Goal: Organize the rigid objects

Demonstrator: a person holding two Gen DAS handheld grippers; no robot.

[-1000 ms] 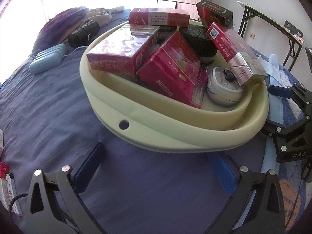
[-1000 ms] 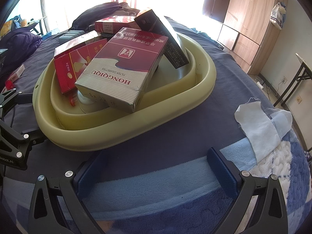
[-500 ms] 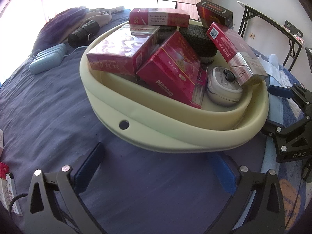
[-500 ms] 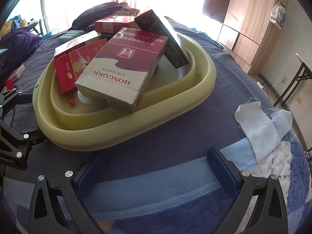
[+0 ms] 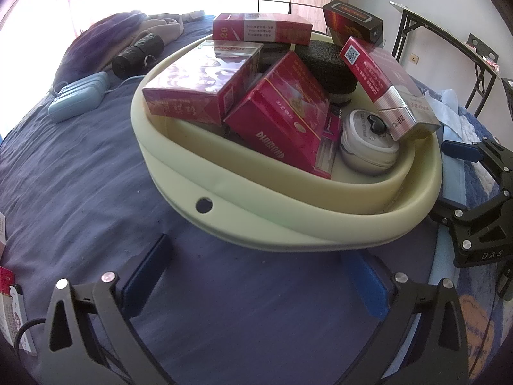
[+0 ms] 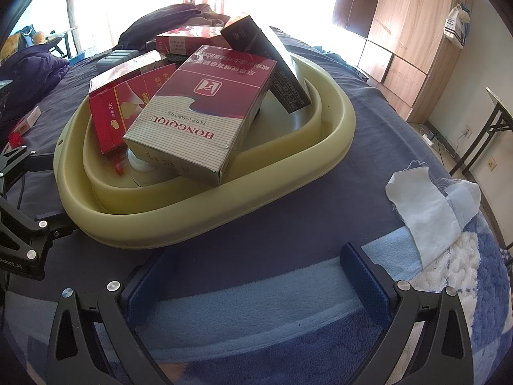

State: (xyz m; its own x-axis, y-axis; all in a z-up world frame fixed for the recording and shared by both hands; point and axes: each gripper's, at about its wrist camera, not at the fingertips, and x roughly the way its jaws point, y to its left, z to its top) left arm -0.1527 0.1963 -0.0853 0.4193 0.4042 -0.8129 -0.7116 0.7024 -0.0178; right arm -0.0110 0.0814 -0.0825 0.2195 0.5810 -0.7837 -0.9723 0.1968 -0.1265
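A pale yellow basin (image 5: 256, 221) sits on the bed, also in the right wrist view (image 6: 205, 215). It holds several red cigarette cartons (image 5: 288, 118), a red and silver carton (image 6: 198, 118), a black carton (image 6: 272, 64), a black foam block (image 5: 330, 64) and a white round tin (image 5: 365, 147). My left gripper (image 5: 263, 276) is open and empty just in front of the basin. My right gripper (image 6: 256, 276) is open and empty on the basin's other side, over a blue towel.
A dark blue bedsheet (image 5: 80, 176) covers the bed. A light blue case (image 5: 77, 99) and a black roll (image 5: 138, 54) lie beyond the basin. A white cloth (image 6: 423, 205) lies on the towel. Small packs (image 5: 9, 314) lie at the left edge. A wooden wardrobe (image 6: 407, 32) stands behind.
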